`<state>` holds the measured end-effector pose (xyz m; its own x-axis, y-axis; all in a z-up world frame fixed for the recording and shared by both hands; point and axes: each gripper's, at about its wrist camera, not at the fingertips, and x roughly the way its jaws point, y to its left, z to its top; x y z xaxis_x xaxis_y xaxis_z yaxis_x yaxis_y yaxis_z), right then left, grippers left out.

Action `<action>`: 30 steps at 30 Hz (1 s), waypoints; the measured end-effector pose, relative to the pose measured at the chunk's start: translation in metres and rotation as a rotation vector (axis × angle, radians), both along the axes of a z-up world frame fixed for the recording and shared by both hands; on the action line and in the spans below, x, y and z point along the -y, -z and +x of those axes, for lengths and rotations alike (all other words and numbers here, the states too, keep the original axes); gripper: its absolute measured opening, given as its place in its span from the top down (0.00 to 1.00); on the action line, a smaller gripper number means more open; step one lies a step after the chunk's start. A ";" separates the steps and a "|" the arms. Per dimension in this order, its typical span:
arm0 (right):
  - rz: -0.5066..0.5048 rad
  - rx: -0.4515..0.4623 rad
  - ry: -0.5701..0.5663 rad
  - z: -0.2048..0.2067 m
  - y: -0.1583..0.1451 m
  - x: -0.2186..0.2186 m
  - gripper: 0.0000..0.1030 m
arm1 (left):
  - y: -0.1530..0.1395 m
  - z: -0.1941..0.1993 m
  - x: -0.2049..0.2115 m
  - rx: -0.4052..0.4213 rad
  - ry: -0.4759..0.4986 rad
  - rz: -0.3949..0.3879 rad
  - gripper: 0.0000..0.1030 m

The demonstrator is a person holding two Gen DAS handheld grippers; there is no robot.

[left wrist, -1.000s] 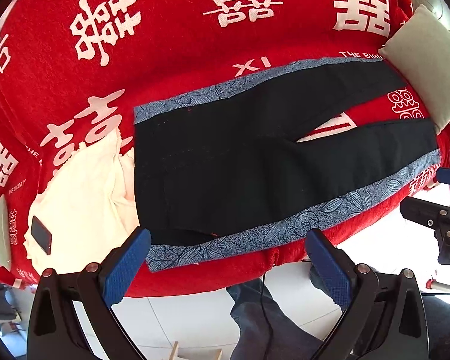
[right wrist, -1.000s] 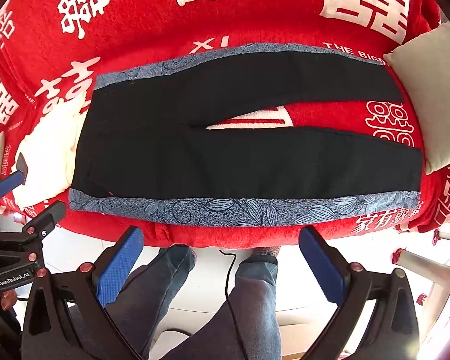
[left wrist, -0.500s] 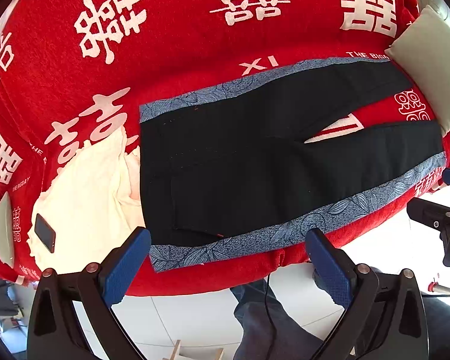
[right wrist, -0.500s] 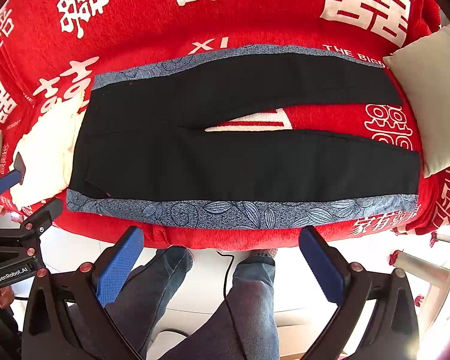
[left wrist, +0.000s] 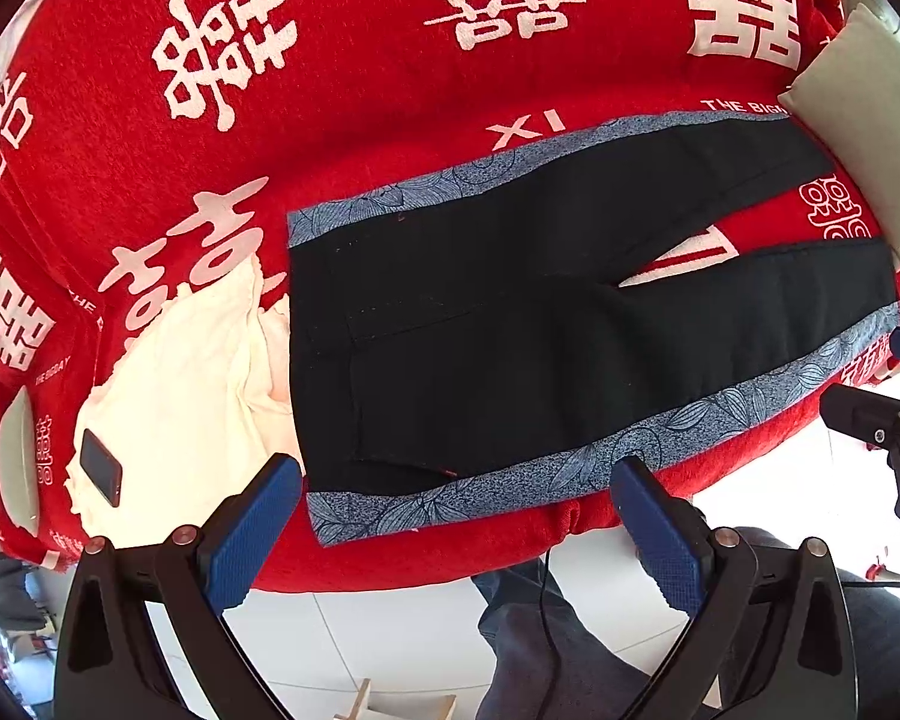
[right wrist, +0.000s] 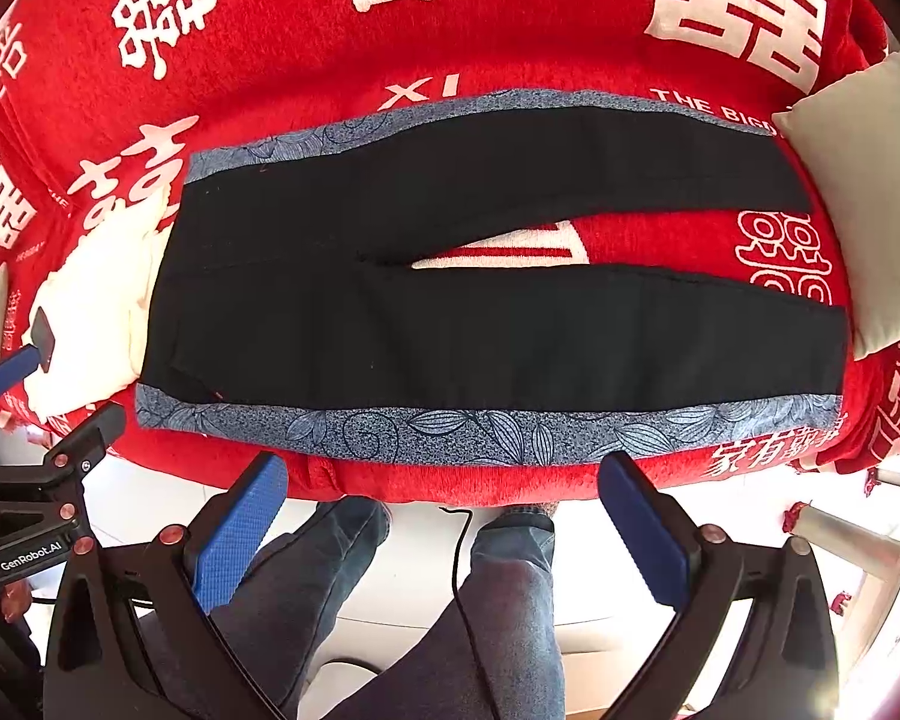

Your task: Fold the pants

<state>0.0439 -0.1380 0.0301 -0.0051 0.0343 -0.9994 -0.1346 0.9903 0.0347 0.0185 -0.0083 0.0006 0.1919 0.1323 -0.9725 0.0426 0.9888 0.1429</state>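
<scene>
The black pants (right wrist: 498,300) lie flat, legs splayed, across the red blanket (right wrist: 306,48); soft and limp, they likely need pinching at the near patterned side stripe (right wrist: 486,429). Left gripper (left wrist: 456,531) and right gripper (right wrist: 444,525) hover released, empty.

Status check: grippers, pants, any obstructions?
Left gripper open, off the cloth. Right gripper open, empty. Pants flat on red blanket, legs apart, unfolded. Cream cloth touching waistband; phone on it.

The red blanket (right wrist: 282,48) reads "XI" and "THE BIGD…"; the left gripper (right wrist: 36,546) body reads "GenRobot.AI".
</scene>
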 end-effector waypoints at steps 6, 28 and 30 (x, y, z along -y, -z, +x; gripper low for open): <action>0.012 -0.007 0.008 0.002 0.003 0.002 0.00 | 0.001 0.000 -0.001 -0.001 -0.011 0.010 0.00; 0.079 -0.063 -0.135 0.006 0.025 0.036 0.00 | 0.027 -0.008 0.026 -0.061 -0.262 -0.004 0.00; 0.094 -0.075 -0.127 0.003 0.030 0.039 0.00 | 0.032 -0.012 0.023 -0.063 -0.293 -0.031 0.00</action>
